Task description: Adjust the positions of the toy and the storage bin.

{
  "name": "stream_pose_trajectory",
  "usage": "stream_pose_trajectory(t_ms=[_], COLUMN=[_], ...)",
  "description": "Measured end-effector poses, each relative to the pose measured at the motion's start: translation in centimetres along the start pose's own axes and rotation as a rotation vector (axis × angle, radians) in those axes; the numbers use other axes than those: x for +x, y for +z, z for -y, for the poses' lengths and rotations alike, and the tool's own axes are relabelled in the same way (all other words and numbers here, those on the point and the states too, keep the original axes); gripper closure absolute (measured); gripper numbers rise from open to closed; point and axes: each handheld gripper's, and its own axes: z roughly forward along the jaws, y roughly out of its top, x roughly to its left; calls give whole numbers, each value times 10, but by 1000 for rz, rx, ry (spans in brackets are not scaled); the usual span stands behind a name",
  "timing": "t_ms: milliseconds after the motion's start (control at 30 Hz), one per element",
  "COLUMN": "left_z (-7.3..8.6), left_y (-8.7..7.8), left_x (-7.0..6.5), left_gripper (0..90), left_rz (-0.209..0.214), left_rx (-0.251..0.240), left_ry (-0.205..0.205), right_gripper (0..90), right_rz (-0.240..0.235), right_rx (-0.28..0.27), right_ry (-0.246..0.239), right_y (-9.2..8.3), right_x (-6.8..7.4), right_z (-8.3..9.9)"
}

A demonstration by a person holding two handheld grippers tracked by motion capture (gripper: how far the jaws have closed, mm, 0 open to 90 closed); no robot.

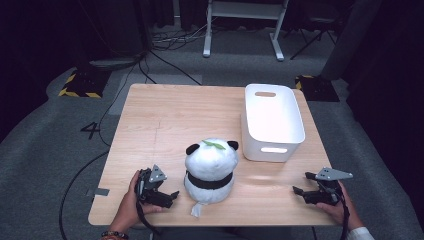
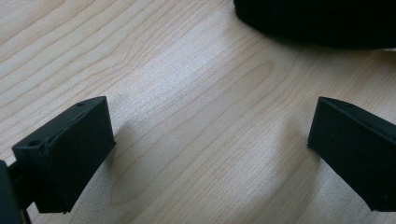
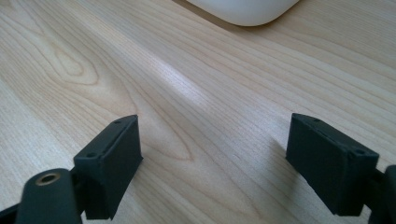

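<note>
A plush panda (image 1: 210, 170) sits upright near the front edge of the bench (image 1: 165, 120), about midway along it, its back to the person and a small green leaf on its head. A white bin (image 1: 272, 120) stands toward the bench's right edge, behind and to the right of the toy, apart from it.

The left gripper (image 1: 161, 196) rests near the front left corner, just beside the panda; its fingers (image 2: 70, 149) stand wide apart with bare wood between them, and the toy's black band shows at the top of the left gripper view. The right gripper (image 1: 305, 192) lies near the front right corner, fingers (image 3: 109, 163) likewise wide and empty.

The panda looks light, soft and squashy, so it should give under pressure rather than slip. A hold from both sides across the round body, or at the narrower black band, seems the surest.
</note>
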Motion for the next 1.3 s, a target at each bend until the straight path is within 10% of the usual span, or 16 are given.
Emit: stream_pose_trajectory(t_ms=[233,1300], left_z=[0,-21], left_y=[-5,-37], left_x=[-6,-36], left_gripper=[163,167], left_rz=[21,93], left_rx=[-6,-80], left_ry=[23,127], right_gripper=[181,179], right_rz=[0,-3], right_rx=[0,1], right_ry=[0,-2], right_y=[0,1], right_x=[0,0], right_z=[0,-1])
